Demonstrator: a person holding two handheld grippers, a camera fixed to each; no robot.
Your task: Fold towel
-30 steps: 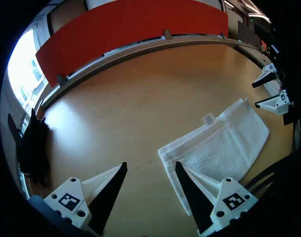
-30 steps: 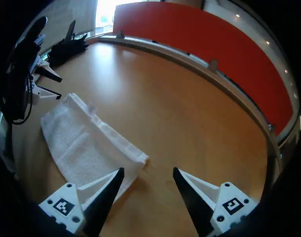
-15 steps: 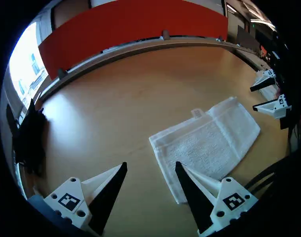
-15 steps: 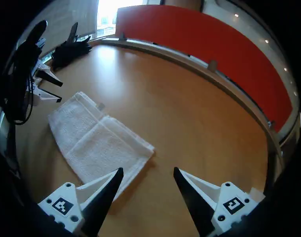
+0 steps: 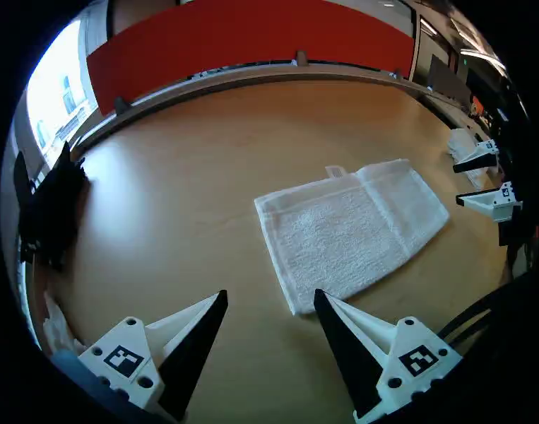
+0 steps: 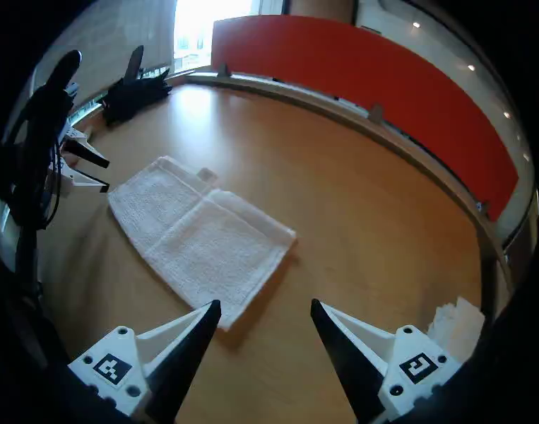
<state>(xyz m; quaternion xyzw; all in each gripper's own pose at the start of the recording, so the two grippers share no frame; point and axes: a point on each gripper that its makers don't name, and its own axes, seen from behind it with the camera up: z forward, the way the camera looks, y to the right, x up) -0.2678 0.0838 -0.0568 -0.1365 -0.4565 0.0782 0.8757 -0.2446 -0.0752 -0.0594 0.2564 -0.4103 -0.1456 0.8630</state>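
— Surface?
— Wooden table (image 5: pixel 184 184), with a red panel (image 5: pixel 255 35) along its far edge. The white towel (image 5: pixel 347 226) lies flat on the table, folded over, apart from both tools.
— Tongs?
— Left gripper (image 5: pixel 270 293): released, fingers spread, empty, just short of the towel's near corner. Right gripper (image 6: pixel 264 302): likewise spread and empty, near the towel's opposite end.
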